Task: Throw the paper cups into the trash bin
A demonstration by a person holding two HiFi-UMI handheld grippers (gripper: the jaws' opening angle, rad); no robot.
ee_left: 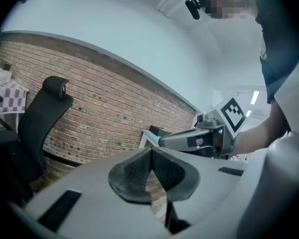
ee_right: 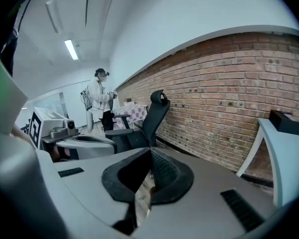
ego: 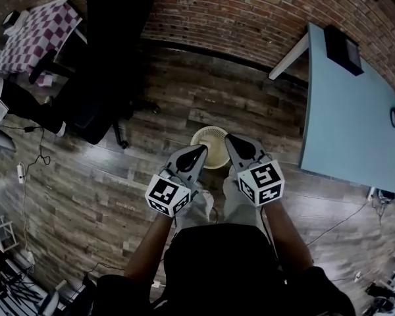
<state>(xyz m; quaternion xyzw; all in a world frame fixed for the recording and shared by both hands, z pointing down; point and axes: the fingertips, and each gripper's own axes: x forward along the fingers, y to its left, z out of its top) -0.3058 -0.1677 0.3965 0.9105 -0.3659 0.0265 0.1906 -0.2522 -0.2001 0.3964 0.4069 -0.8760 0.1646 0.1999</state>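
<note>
At 10 o'clock in the head view a table with a checked cloth (ego: 36, 35) stands by the brick wall, with a black office chair (ego: 112, 38) just beside it at 11 o'clock.

The left gripper (ego: 201, 151) is clenched. Its jaws meet with nothing between them, and its tip shows over the 8 o'clock edge of the trash bin (ego: 208, 132). The round, cream bin stands on the wooden floor straight ahead at 12 o'clock, between the two tips. I cannot tell what lies inside it.

The right gripper (ego: 229, 140) is also clenched on nothing, with its tip over the bin's 3 o'clock rim.

At 2 o'clock a pale blue table (ego: 349, 117) carries a black box (ego: 343, 50) at its far end.
</note>
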